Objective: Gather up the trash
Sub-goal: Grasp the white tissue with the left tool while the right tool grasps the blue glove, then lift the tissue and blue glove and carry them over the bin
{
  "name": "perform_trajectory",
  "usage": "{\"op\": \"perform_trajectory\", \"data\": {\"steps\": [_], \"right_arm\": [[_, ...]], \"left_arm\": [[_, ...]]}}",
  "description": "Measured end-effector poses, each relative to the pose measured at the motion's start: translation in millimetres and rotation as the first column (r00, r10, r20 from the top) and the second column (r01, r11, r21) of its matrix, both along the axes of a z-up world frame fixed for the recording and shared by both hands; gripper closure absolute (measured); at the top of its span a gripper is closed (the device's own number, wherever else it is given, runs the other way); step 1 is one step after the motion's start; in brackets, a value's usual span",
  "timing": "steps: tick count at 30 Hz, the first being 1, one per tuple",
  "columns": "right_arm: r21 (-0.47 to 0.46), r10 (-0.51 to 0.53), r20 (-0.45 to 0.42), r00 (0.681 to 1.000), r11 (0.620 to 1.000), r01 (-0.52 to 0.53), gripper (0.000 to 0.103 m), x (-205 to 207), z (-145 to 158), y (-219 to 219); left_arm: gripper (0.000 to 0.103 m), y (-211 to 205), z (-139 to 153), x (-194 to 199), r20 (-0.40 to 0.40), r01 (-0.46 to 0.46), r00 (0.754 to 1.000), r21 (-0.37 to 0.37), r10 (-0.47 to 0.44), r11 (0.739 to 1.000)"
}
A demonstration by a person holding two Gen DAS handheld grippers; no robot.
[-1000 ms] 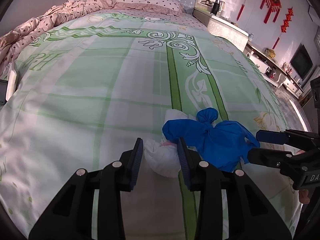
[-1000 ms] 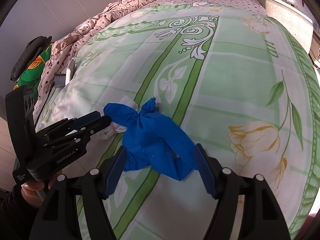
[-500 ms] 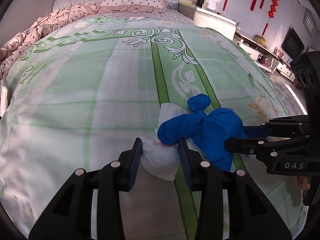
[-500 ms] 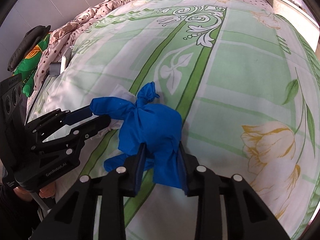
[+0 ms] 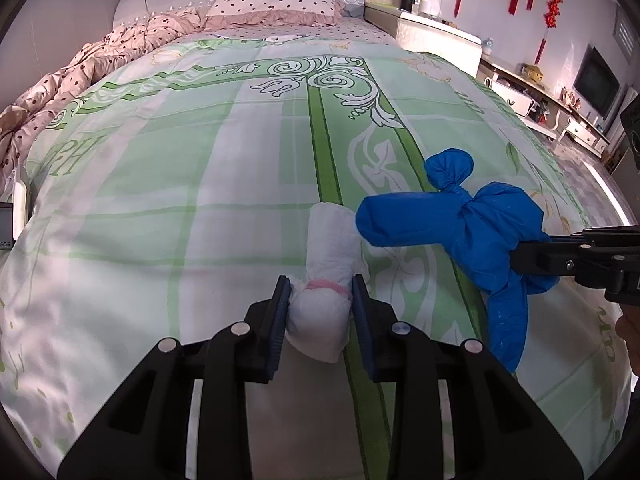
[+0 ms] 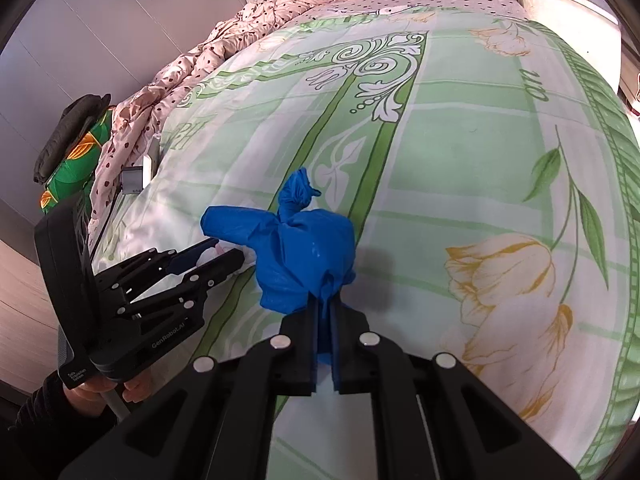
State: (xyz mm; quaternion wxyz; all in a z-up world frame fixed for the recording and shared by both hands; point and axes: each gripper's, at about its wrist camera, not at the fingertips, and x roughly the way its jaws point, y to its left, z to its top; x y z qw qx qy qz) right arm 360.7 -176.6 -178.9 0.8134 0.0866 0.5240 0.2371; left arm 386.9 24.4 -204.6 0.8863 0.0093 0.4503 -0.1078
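Blue knotted bag (image 6: 308, 252): soft, light, crumpling; on the green bedspread (image 6: 460, 128), a fold pinched in the right gripper (image 6: 325, 312), whose jaws have just closed. White bundle (image 5: 326, 280): squashy, just beside it, clasped at its pink-banded waist by the left gripper (image 5: 320, 300), jaws lately narrowed.

The bedspread (image 5: 200, 184) is pale green and white check with darker green bands, white scrollwork and yellow-edged tulips. On it lie a solid blue knotted bag (image 5: 472, 232) and, just beside that, a white bundle (image 5: 324, 280) banded in pink. Beyond the bedspread, the pillow (image 5: 276, 4) and crumpled quilt (image 5: 76, 76) are pink with dark dots.
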Motion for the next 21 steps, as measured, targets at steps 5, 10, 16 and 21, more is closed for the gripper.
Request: {"op": "perform_trajectory", "data": {"steps": [5,10,16,21], "right_arm": [[0.027,-0.038,0.029,0.999,0.999,0.038,0.099,-15,21,-19],[0.056,-0.078,0.071,0.994,0.996,0.074,0.099,-39,51,-42],[0.073,-0.128,0.135,0.982,0.99,0.119,0.099,-77,91,-73],[0.081,-0.173,0.184,0.968,0.984,0.16,0.099,-109,121,-101]], "left_arm": [[0.074,-1,19,-10,0.02,-0.009,1.0,-0.015,0.009,1.0],[0.074,-8,47,-30,0.057,-0.004,0.998,-0.02,0.006,1.0],[0.074,-28,87,-60,0.112,0.017,0.994,-0.026,-0.014,1.0],[0.074,-52,119,-87,0.152,0.039,0.988,-0.032,-0.034,0.999]]}}
